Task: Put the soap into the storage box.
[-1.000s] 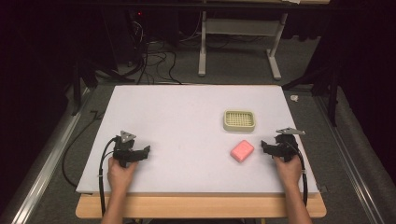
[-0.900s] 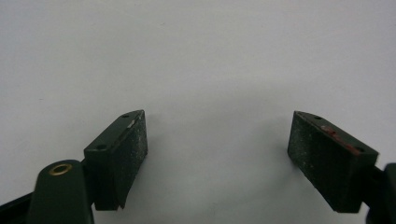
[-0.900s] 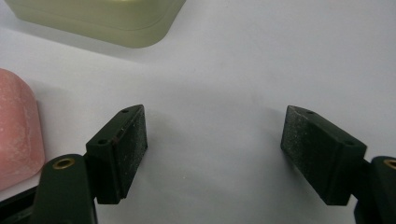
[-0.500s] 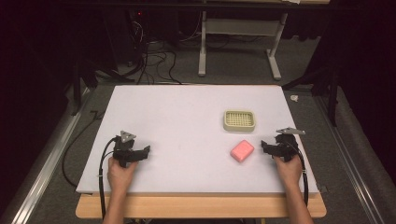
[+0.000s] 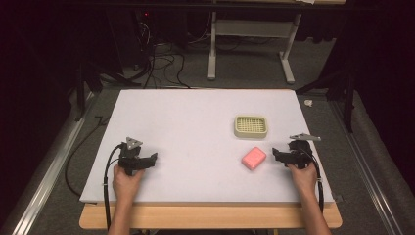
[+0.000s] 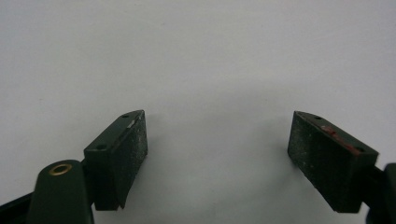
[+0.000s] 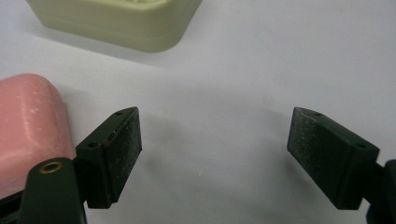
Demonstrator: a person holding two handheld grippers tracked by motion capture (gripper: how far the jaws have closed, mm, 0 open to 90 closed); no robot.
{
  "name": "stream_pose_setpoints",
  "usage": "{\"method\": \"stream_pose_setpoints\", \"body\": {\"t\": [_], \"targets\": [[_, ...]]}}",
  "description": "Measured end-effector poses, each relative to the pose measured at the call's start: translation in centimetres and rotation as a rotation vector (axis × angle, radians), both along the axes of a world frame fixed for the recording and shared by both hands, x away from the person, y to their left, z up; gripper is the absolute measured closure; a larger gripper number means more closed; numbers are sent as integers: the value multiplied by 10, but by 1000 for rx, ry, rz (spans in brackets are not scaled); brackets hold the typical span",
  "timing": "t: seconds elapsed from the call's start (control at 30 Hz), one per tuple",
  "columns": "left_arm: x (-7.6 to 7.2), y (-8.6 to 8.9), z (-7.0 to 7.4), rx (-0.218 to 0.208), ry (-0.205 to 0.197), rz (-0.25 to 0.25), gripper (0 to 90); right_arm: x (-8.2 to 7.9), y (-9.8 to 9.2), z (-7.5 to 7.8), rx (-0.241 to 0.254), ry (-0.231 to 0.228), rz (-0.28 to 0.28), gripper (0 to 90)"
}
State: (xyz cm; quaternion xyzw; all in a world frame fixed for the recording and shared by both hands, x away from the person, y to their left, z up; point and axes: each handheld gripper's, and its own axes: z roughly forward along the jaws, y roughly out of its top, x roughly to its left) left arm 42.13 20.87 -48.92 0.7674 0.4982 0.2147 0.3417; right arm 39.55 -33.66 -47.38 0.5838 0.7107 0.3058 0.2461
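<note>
- We held the right gripper (image 5: 281,155) low at the table's (image 5: 195,122) right edge, its jaws spread wide with nothing between them; the pink soap bar (image 5: 254,157) lay just beside it at its 9 o'clock, apart from the jaws.
- In the right gripper view the soap bar (image 7: 28,126) sat outside the left jaw, with bare white table between the two pads.
- The left gripper (image 5: 147,161) rested near the front-left, also open and empty, over plain table, well apart from the soap.
- Open room stretched across the table's middle and far side.
- The cream soap dish (image 5: 250,126), with a gridded top, stood at the soap's 12 o'clock, near but not touching; nothing lay between gripper and soap.
</note>
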Motion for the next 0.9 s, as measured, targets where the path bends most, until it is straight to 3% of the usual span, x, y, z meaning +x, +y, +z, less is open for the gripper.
{"method": "stream_pose_setpoints", "body": {"t": [0.07, 0.2, 0.43, 0.67, 0.9], "targets": [[0, 0, 0, 0, 0, 0, 206, -5, 1, 6, 28, -20, 13, 174], [0, 0, 0, 0, 0, 0, 206, -9, 3, 12, 18, -45, 26, 175], [0, 0, 0, 0, 0, 0, 206, -13, 8, 15, 42, -47, 53, 176], [0, 0, 0, 0, -1, 0, 206, -23, 18, 23, 93, -76, 120, 167], [0, 0, 0, 0, 0, 0, 206, -28, 26, 21, 116, -73, 167, 150]]}}
